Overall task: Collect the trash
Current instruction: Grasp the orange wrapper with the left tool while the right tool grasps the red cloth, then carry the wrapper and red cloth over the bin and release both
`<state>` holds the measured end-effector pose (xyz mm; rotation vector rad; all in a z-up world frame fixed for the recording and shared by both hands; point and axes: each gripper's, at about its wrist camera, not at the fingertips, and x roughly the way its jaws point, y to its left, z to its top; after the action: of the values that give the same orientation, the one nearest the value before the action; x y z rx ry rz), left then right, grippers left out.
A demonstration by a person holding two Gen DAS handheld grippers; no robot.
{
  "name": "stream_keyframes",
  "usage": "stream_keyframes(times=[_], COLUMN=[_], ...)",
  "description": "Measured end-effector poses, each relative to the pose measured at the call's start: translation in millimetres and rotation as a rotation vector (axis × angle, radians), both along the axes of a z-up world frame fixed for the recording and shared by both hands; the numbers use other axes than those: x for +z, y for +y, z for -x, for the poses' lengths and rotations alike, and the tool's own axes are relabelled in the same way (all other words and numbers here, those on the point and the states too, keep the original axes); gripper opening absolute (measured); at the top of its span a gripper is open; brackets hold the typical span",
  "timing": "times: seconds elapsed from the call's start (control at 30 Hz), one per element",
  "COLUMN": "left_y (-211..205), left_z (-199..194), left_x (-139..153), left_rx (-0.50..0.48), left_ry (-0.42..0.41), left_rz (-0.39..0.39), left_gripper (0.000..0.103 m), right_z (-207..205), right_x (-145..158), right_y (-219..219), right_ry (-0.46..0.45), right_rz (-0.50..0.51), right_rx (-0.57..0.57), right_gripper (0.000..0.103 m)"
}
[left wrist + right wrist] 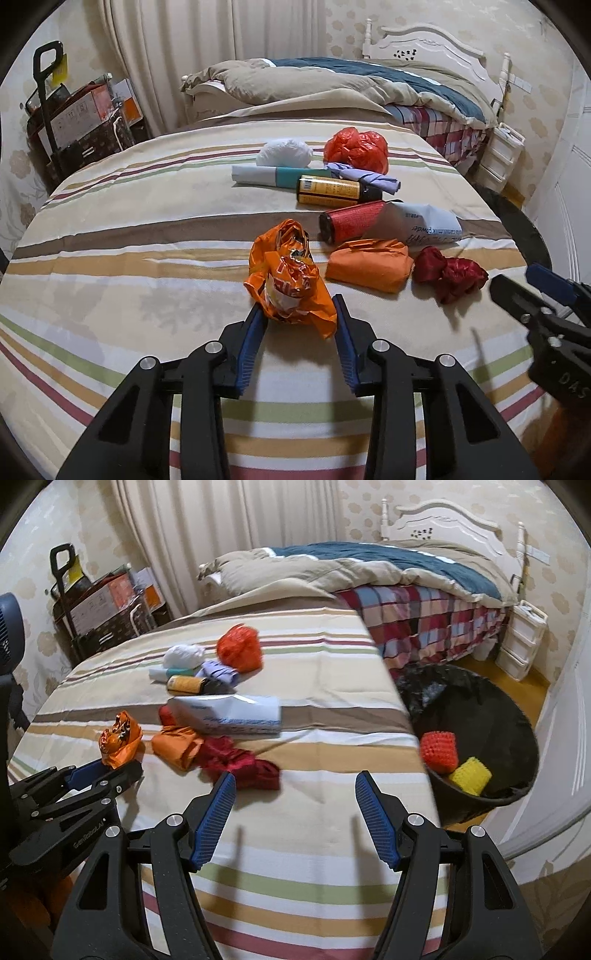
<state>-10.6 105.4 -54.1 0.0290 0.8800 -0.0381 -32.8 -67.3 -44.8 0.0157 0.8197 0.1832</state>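
— Where is the left gripper [298, 314] working?

— Near the front edge of the striped bed [147, 229], its blue pads pinching the crumpled orange wrapper [286, 280]. Bare sheet is lying open to its left, out to the bed's left edge.

— And the right gripper [295, 797]?

— Its fingers are standing spread, holding nothing, over bare sheet near the bed's right edge, just past the dark red wad [240, 764].

— The remaining trash?

— It is crowding the middle: an orange packet [369, 267], a red can [349, 221], a white pouch [229, 712], a yellow can [332, 190]. The black bin [480, 716] is sitting on the floor against the right edge, holding a red sponge [439, 747] and a yellow sponge [471, 775].
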Motion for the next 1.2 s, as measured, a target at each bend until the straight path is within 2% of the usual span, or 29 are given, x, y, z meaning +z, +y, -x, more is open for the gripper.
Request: stream_keyframes(times=[0.47, 0.5, 0.63, 0.77, 0.93, 1.2], left_y=[24.9, 25.3, 26.1, 25.6, 25.6, 17.1], left_z=[2.8, 2.6, 2.2, 2.3, 2.6, 7.4], left_x=[4.2, 3.8, 2.4, 1.5, 1.6, 5.6], left_rx=[0.040, 0.039, 0.038, 0.037, 0.037, 0.022], left_ry=[-0.022, -0.021, -0.017, -0.019, -0.021, -0.029], left_rz=[-0.001, 0.000, 0.004, 0.005, 0.005, 0.013], left_gripper=[0.038, 0.038, 0.038, 0.038, 0.038, 0.038], right_z=[-19.4, -19.8, -18.5, -15.9, -11.5, 1.3], right_x=[-14.9, -16.0, -17.0, -16.8, -16.3, -7.3], right_y=[40.0, 40.6, 40.4, 38.1, 34.9, 24.1], right_ry=[0.056, 0.060, 0.056, 0.051, 0.049, 0.026], right_rz=[0.068, 0.074, 0.087, 0.087, 0.078, 0.055], right_rx=[0.077, 0.078, 0.078, 0.080, 0.083, 0.070], right_gripper=[0.066, 0.065, 0.045, 0.035, 0.031, 0.030])
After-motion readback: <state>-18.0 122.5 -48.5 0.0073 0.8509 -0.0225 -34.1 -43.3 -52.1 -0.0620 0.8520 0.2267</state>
